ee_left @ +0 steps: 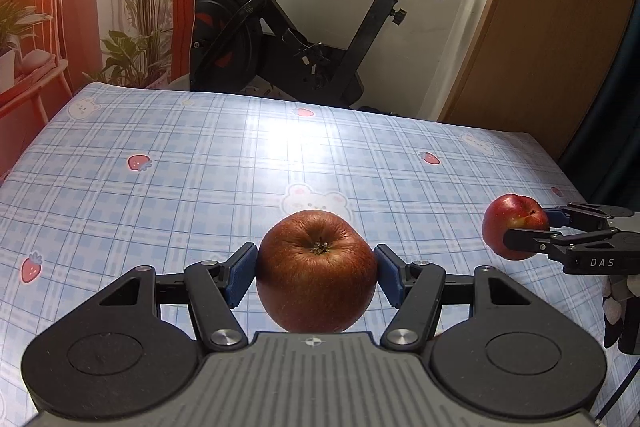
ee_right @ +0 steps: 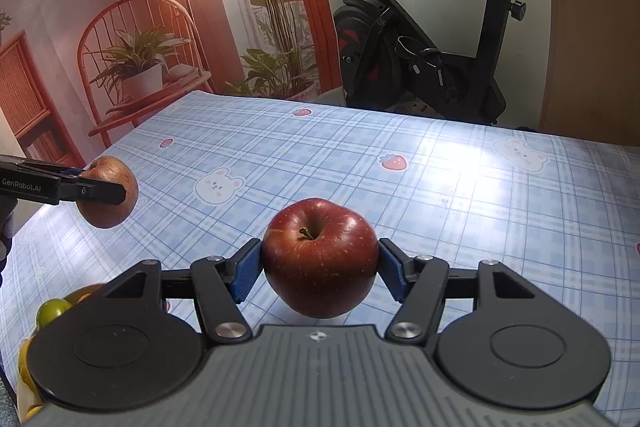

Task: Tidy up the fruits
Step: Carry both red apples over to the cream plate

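My left gripper is shut on a dull brownish-red apple, its blue pads pressed on both sides, calyx end up. The apple hangs a little above the checked blue tablecloth. My right gripper is shut on a shiny red apple with its stem up, also lifted off the cloth. Each wrist view catches the other hand: the right gripper with its red apple at the far right, the left gripper with its brown apple at the far left.
A green round fruit and yellow-orange fruits lie at the near left table edge, mostly hidden behind my right gripper's body. An exercise bike stands beyond the far edge. A wooden panel rises at the right.
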`<state>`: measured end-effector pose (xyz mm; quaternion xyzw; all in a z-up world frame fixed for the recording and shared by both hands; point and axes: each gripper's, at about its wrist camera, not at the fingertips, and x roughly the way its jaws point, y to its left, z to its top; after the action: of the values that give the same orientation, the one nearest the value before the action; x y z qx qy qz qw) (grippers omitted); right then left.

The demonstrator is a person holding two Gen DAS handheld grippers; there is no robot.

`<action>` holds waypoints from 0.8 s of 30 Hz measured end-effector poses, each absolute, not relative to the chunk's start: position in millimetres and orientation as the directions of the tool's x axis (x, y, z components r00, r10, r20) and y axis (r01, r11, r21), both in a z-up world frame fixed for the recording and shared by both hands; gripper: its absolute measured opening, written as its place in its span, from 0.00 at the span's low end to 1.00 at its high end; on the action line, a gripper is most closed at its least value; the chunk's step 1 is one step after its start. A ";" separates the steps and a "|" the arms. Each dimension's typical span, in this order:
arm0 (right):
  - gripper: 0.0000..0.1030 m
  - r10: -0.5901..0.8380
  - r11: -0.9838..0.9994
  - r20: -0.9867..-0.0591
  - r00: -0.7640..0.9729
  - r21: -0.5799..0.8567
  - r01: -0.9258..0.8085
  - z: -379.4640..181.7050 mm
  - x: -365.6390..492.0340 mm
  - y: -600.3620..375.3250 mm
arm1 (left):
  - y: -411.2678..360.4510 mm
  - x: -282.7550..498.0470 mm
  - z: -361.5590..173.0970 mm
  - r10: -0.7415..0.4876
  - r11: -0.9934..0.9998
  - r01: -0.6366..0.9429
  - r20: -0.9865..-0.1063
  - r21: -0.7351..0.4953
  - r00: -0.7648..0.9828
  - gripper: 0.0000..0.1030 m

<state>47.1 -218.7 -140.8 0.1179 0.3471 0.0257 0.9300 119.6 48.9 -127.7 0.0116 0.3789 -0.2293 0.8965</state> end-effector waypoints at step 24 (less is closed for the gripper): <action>0.62 0.241 0.955 -0.595 0.767 0.286 -0.078 -112.3 -41.9 -147.0 | 53.3 35.6 -120.1 -0.459 0.843 0.522 -0.679 -0.129 0.573 0.64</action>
<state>-41.9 -147.0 -112.3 0.1230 0.3305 0.0855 0.9318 35.6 53.3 -120.1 0.0425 0.3697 -0.2768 0.8860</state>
